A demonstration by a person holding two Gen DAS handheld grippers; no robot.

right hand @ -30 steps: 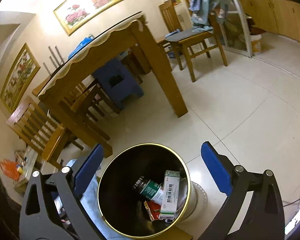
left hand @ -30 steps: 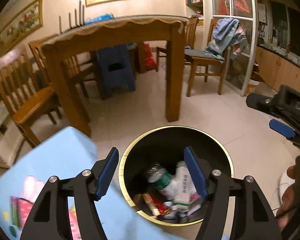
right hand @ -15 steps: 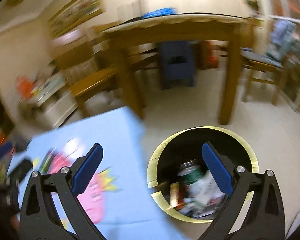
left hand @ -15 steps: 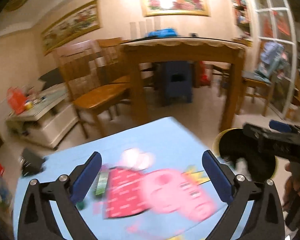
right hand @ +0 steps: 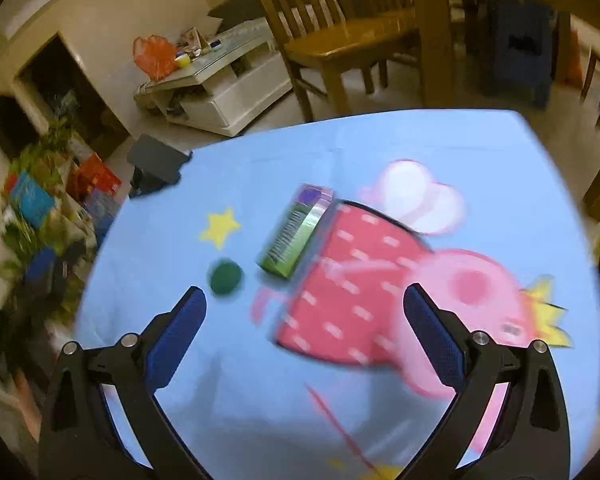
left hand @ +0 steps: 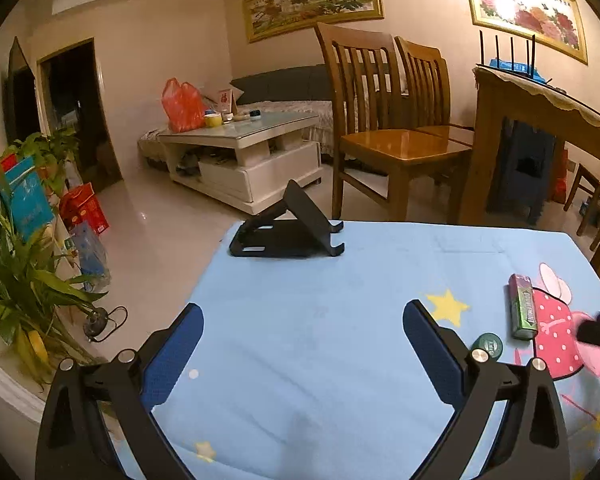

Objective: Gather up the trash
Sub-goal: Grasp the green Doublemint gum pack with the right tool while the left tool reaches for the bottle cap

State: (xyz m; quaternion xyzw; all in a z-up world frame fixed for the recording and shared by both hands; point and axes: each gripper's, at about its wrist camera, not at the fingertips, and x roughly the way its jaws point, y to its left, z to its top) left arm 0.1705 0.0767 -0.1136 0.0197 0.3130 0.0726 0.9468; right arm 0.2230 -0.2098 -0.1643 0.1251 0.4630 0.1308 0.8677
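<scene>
Right wrist view: the right gripper (right hand: 305, 328) hangs over the blue cartoon tablecloth (right hand: 380, 144), jaws spread wide, nothing between them.
Left wrist view: the left gripper (left hand: 303, 344) is just as wide apart and empty, its jaws having just been opening, over bare cloth nearer the table's left edge.
Trash left: a green box (right hand: 296, 236) lies flat near the middle of the table; a small round green cap (right hand: 225, 277) sits just beside its near end, apart from it.
Step in hand: reaching for the next piece, I'd judge (the box looks the likelier pick for the right gripper).
Doing it well: line the jaws across the box's narrow sides, come down flat and close on the long faces; the cap is low and needs a squarer pinch.
Edges: a black phone stand (left hand: 288, 228) sits at the far-left corner, well apart.
Open room: the cloth around both pieces is bare, so either approach looks free.
</scene>
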